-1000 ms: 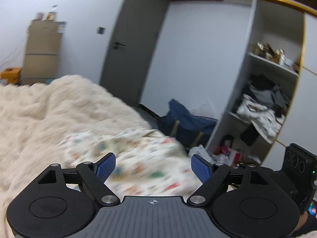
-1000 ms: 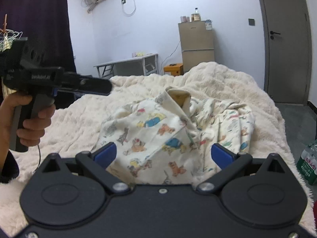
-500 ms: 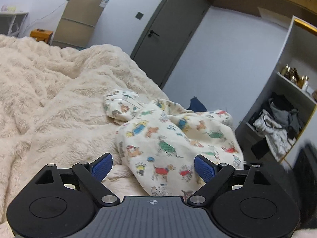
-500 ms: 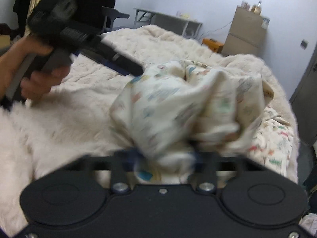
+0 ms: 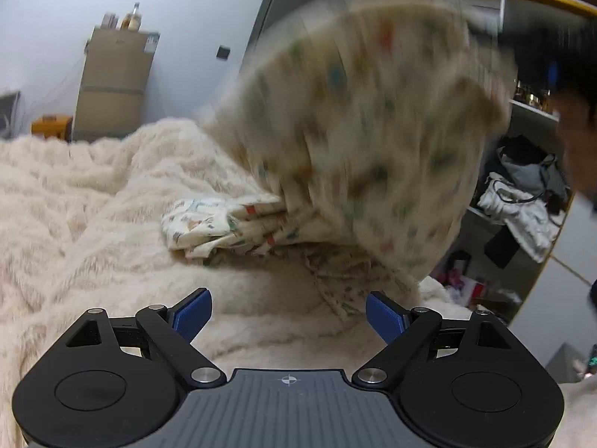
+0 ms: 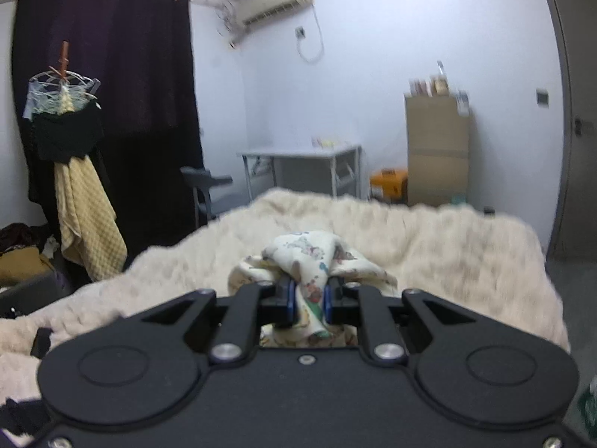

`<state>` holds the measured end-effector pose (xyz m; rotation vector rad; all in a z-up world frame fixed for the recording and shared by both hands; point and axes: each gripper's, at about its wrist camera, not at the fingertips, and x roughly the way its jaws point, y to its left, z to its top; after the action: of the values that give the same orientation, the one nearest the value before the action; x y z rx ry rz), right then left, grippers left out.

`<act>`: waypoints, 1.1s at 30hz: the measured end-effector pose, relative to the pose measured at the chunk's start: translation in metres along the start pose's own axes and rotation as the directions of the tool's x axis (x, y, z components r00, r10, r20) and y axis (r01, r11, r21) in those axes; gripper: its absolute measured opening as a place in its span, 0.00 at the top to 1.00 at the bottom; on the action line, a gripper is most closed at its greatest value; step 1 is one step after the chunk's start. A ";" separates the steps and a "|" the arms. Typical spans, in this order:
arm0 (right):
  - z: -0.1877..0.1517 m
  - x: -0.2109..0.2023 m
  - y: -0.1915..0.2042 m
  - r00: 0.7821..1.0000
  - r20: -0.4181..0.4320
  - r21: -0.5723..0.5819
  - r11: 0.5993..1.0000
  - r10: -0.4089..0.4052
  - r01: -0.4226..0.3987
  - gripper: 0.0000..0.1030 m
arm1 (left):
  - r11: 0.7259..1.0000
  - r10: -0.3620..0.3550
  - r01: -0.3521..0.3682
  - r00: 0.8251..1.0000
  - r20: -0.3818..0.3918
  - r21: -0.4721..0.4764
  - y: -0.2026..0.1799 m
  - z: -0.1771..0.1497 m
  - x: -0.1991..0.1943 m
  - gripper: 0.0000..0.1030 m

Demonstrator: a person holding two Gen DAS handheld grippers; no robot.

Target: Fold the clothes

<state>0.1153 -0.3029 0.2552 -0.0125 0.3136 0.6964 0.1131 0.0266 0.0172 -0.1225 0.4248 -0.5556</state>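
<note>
Fold clothes, early stage. The right gripper (image 6: pixel 307 303) has a bunched fold of the garment (image 6: pixel 309 257) between its blue fingers (image 6: pixel 290 300), which are closing on the cloth. In the left wrist view the garment (image 5: pixel 373 142) hangs raised and motion-blurred above the bed (image 5: pixel 93 201), while one crumpled part rests on the fleecy cover. The left gripper (image 5: pixel 287 315) hovers low over the bed, fingers (image 5: pixel 192 313) spread wide and empty, the trailing hem just beside its right finger. No fold is made: the garment is neither spread flat nor smoothed. Remaining, by this view: a second hold, spreading, and every fold.
</note>
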 end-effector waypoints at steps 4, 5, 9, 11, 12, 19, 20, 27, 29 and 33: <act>0.037 -0.009 0.024 0.998 0.053 -0.052 0.998 0.029 -0.026 0.88 | 0.998 -0.039 0.035 0.996 0.081 0.050 -0.023 0.005 0.000 0.15; 0.046 -0.010 0.030 0.998 0.060 -0.059 0.998 0.030 -0.027 0.88 | 0.997 -0.052 0.045 0.994 0.100 0.063 -0.030 0.007 -0.001 0.14; 0.078 -0.011 0.053 0.996 0.089 -0.061 0.998 0.018 -0.013 0.88 | 0.998 0.003 -0.018 0.977 0.214 0.066 -0.056 0.018 -0.004 0.09; 0.091 -0.012 0.061 0.994 0.105 -0.046 0.999 0.020 -0.015 0.88 | 0.996 0.066 -0.077 0.963 0.262 0.032 -0.061 0.024 -0.002 0.08; 0.098 -0.014 0.066 0.993 0.119 -0.038 0.999 0.019 -0.014 0.88 | 0.995 0.097 -0.104 0.956 0.278 0.011 -0.064 0.027 -0.001 0.08; 0.139 -0.037 0.094 0.980 0.196 -0.037 0.999 0.023 -0.016 0.88 | 0.930 0.367 -0.334 0.864 0.345 -0.154 -0.049 0.028 0.011 0.08; 0.146 -0.044 0.096 0.978 0.209 -0.038 0.999 0.029 -0.021 0.88 | 0.925 0.376 -0.330 0.861 0.342 -0.187 -0.042 0.027 0.012 0.08; 0.179 -0.063 0.108 0.971 0.233 -0.038 0.998 0.048 -0.040 0.88 | 0.985 0.168 -0.166 0.896 0.411 -0.040 -0.048 0.027 0.026 0.07; 0.185 -0.069 0.112 0.969 0.241 -0.040 0.998 0.052 -0.043 0.88 | 0.989 0.145 -0.149 0.898 0.415 -0.023 -0.054 0.028 0.028 0.06; 0.195 -0.081 0.120 0.963 0.264 -0.048 0.998 0.061 -0.050 0.88 | 0.955 0.294 -0.282 0.859 0.418 -0.092 -0.055 0.031 0.030 0.05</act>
<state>0.0353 -0.2391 0.4754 0.0508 0.0426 0.7506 0.1221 -0.0363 0.0468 -0.1995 0.0159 -0.2129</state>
